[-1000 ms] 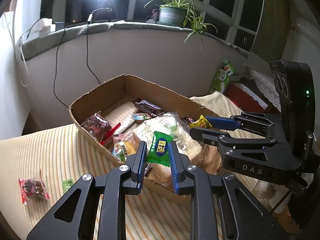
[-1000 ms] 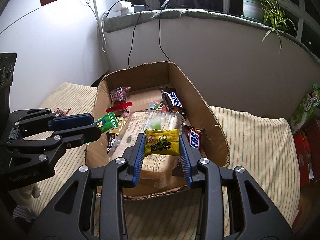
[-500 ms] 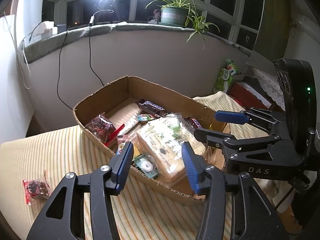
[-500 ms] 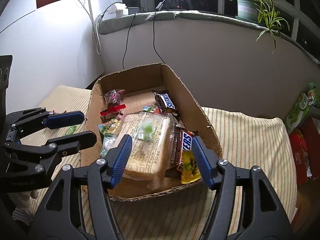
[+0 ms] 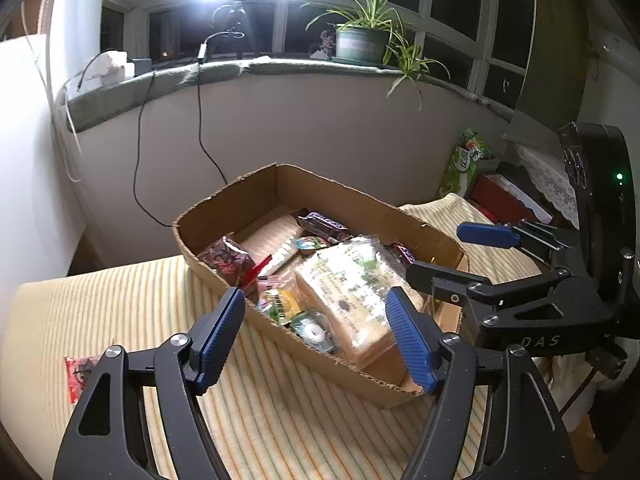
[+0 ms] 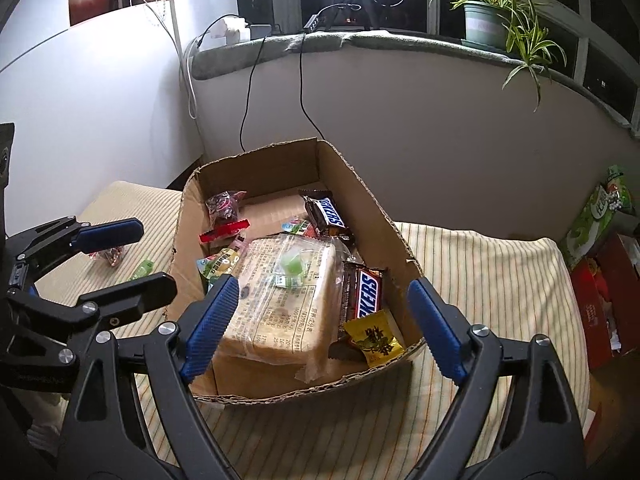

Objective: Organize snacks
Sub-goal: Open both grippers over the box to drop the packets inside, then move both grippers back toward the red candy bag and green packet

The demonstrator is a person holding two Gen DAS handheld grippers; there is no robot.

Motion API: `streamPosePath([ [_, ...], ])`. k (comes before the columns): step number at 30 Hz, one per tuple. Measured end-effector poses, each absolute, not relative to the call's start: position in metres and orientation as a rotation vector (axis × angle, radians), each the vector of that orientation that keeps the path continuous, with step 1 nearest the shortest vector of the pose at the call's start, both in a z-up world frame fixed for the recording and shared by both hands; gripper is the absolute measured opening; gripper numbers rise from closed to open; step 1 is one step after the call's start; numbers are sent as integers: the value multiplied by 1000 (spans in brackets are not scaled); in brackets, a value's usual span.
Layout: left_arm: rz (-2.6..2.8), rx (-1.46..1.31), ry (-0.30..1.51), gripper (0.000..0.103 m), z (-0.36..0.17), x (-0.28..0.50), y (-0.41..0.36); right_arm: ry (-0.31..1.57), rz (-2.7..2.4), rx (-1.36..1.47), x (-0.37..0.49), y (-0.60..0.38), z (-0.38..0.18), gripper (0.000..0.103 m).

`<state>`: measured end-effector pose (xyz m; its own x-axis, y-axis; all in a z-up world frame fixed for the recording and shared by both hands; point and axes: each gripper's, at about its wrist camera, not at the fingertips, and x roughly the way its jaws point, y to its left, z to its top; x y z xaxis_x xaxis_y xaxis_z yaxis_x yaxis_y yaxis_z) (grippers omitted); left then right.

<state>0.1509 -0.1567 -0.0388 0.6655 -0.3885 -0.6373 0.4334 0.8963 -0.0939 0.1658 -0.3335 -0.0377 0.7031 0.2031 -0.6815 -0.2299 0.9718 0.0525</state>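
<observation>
A cardboard box [image 5: 352, 372] [image 6: 368, 192] on a striped cloth holds several snacks around a large clear bag of bread [image 5: 352, 292] [image 6: 280, 300]. A yellow candy packet [image 6: 374, 338] lies in its near right corner beside a Snickers bar [image 6: 366, 294]; a second Snickers bar [image 6: 326, 212] lies farther back. My left gripper [image 5: 316, 334] is open and empty above the box's near edge. My right gripper [image 6: 320, 326] is open and empty above the box's near end. A red snack packet [image 5: 78, 372] [image 6: 108, 256] and a small green packet [image 6: 143, 269] lie on the cloth outside the box.
A white wall with hanging cables [image 5: 200, 120] curves behind the box, under a sill with a potted plant [image 5: 360, 40]. Green bags [image 6: 596, 216] and red boxes [image 6: 604, 292] stand to the right of the cloth.
Both grippers opened and pulled back. The left let go of a green candy packet and the right let go of the yellow packet, which now lies in the box.
</observation>
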Motion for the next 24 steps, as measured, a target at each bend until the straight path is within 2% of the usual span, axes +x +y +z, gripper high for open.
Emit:
streamPosePath([
  [6, -452, 68, 692, 74, -36, 147, -149, 746, 275, 5, 163, -332, -36, 90],
  [24, -394, 38, 663, 74, -26, 135, -105, 755, 281, -105, 150, -287, -29, 90],
])
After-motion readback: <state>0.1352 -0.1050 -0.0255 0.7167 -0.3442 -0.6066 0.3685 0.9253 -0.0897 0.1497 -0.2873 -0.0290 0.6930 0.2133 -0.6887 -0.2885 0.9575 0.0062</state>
